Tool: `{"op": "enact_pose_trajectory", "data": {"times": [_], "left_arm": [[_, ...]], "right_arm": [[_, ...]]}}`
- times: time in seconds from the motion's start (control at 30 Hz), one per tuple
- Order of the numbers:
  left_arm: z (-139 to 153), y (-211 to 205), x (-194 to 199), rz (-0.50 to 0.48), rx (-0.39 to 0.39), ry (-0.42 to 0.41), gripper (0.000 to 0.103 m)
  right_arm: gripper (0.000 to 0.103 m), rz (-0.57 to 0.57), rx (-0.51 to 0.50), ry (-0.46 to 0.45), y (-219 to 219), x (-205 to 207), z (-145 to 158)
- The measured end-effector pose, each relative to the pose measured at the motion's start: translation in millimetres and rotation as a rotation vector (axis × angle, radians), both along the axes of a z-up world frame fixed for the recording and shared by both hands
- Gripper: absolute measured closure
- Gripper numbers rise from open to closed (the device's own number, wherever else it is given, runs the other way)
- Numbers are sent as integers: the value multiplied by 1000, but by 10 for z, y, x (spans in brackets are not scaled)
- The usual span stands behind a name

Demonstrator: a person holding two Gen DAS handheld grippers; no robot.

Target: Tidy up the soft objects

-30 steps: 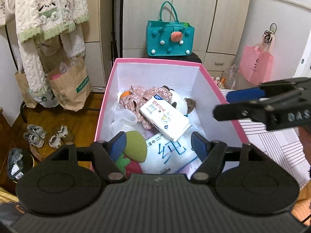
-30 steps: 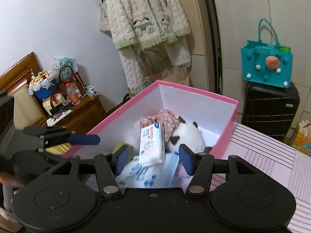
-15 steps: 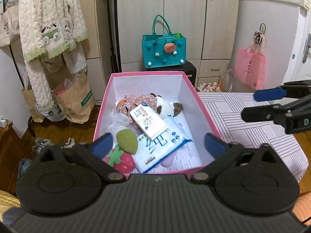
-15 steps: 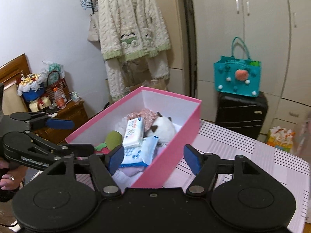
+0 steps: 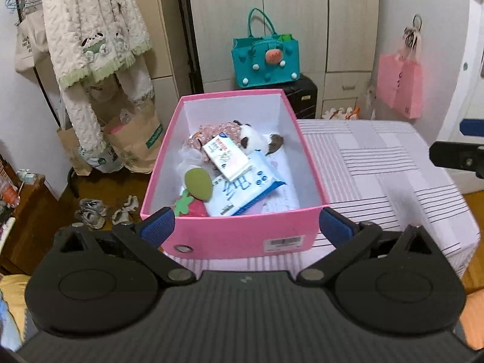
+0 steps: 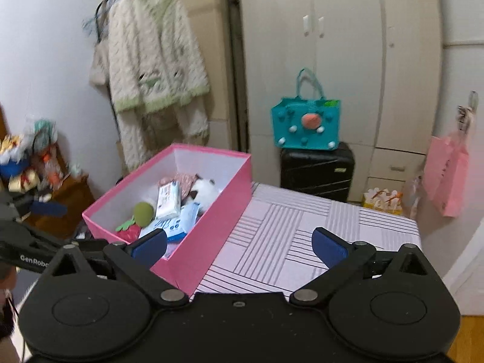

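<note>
— Where do the soft things lie?
— Inside the pink cardboard box (image 5: pixel 242 236) on the striped table (image 5: pixel 378 181): a white plush toy (image 5: pixel 254 142), a white tissue pack (image 5: pixel 227 158), a red felt strawberry (image 5: pixel 193 208).
— And the grippers?
— The left gripper (image 5: pixel 245 227) and right gripper (image 6: pixel 239 245) both stand spread wide, gripping nothing.

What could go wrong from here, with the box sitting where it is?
1. The pink box sits along the table's left edge, with floor and shoes below; a nudge might tip it off.
2. The tissue pack lies loose on the heap, on a bigger wipes pack; moving the box may shift it.
3. Both the left gripper and right gripper are open and empty, so nothing steadies the box.
</note>
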State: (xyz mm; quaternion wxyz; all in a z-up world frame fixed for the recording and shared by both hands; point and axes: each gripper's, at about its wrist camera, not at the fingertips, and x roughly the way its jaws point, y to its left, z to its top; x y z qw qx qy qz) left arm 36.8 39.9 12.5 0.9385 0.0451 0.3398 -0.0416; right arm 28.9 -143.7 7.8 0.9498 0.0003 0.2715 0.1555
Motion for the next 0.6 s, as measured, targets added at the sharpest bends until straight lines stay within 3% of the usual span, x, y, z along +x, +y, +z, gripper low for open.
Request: {"op": "enact_pose_trajectory", "data": {"times": [0.13, 0.27, 0.43, 0.6], "left_arm": [[23, -50, -109, 0, -27, -28, 0], [12, -90, -195, 4, -57, -54, 0], [-40, -139, -277, -2, -83, -68, 0], [-90, -190, -377, 2, -87, -95, 0]], "right_arm": [[0, -84, -29, -25, -59, -207, 51], [0, -113, -27, 20, -115, -335, 70], [0, -146, -83, -12, -73, -569, -6], [0, -161, -52, -9, -64, -756, -93]]}}
